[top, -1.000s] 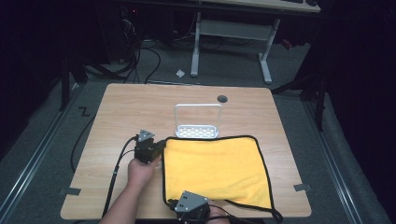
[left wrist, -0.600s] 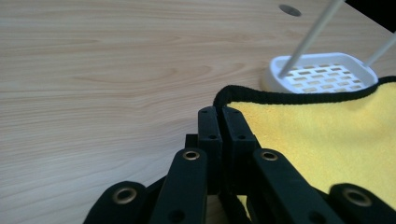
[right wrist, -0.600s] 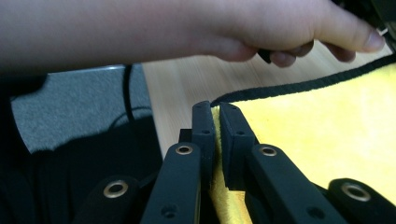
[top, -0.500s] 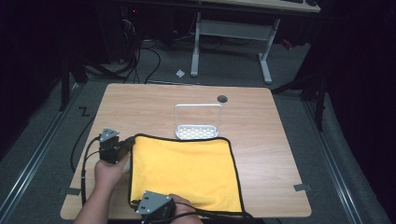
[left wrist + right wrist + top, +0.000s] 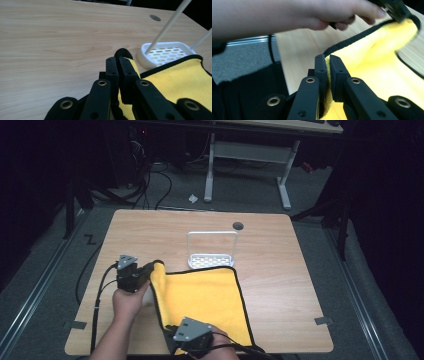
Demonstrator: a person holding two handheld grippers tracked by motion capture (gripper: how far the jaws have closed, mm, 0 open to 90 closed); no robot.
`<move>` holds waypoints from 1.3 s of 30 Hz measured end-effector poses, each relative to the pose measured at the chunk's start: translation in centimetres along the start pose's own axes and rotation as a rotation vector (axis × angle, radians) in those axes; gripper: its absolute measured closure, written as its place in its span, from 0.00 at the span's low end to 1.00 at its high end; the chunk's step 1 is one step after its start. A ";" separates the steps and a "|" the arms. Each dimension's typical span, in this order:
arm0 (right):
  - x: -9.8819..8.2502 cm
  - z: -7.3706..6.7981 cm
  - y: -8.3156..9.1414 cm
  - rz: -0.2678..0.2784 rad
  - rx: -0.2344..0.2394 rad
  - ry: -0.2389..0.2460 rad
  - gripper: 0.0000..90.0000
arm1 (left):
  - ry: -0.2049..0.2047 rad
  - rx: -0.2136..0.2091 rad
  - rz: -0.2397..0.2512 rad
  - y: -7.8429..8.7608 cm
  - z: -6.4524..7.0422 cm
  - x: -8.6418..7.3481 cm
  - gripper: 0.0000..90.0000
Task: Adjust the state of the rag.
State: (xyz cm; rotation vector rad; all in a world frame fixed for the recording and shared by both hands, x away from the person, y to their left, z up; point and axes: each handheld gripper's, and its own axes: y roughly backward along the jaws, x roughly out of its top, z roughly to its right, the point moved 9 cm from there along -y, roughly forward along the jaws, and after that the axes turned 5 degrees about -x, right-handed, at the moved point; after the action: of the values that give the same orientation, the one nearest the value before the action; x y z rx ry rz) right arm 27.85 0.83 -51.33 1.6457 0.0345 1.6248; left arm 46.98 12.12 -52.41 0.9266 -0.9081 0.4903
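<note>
At the table's near edge, the right gripper (image 5: 176,329) pinches the near corner of the yellow cloth (image 5: 207,297), which lies spread on the wooden table (image 5: 280,270). Farther back, the left gripper (image 5: 149,270) pinches the cloth's far-left corner, lifted. Beyond stands a white rack (image 5: 212,251); no writing is legible.

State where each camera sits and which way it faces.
High view: above the table's near edge, looking forward and down on the wooden table; forearms, both grippers.
Left gripper view: on the left gripper, facing the white rack.
Right gripper view: on the right gripper, facing the other hand.
All share the yellow cloth.
</note>
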 end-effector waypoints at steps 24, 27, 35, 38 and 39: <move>-11.7 6.5 8.5 -0.106 -0.188 -0.178 0.94 | -0.052 -0.112 -0.072 -9.7 13.7 -0.3 0.96; -12.4 7.1 9.3 -0.104 -0.205 -0.198 0.94 | -0.065 -0.124 -0.081 -10.3 14.6 -0.1 0.96; -12.4 8.6 11.5 -0.058 -0.265 -0.229 0.94 | -0.076 -0.159 -0.063 -10.6 16.5 0.7 0.95; -13.2 9.0 11.7 -0.085 -0.303 -0.220 0.94 | -0.080 -0.167 -0.081 -11.2 16.6 0.1 0.95; -13.5 9.0 11.8 -0.090 -0.302 -0.225 0.93 | -0.077 -0.168 -0.085 -11.4 16.5 -0.1 0.95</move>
State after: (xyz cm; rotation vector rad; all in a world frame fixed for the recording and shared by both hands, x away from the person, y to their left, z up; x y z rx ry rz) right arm 27.31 -18.95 -54.79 1.5562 -0.2368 1.2981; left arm 47.49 -7.93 -53.06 0.8312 -0.9602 0.3018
